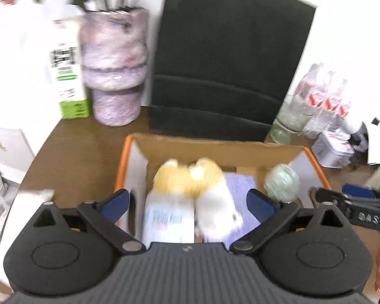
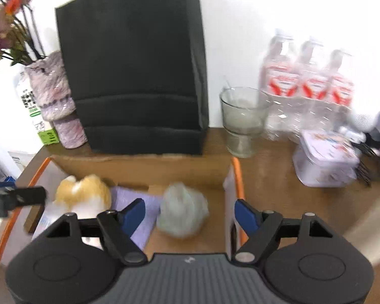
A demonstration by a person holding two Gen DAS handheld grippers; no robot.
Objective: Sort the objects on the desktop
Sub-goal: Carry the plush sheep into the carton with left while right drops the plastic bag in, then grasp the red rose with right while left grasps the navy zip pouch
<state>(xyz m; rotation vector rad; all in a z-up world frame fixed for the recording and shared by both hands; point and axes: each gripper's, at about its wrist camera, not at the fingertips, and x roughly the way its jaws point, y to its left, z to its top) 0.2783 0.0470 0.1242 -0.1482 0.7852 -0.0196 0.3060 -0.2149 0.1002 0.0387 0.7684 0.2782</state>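
The open brown cardboard box with orange edges sits on the wooden desk, holding the sorted things. Inside, the orange-and-white plush toy lies lengthwise straight ahead between the spread, empty left gripper. The pale green crumpled ball lies just ahead of the right gripper, likewise spread and empty, so nearer that hand.
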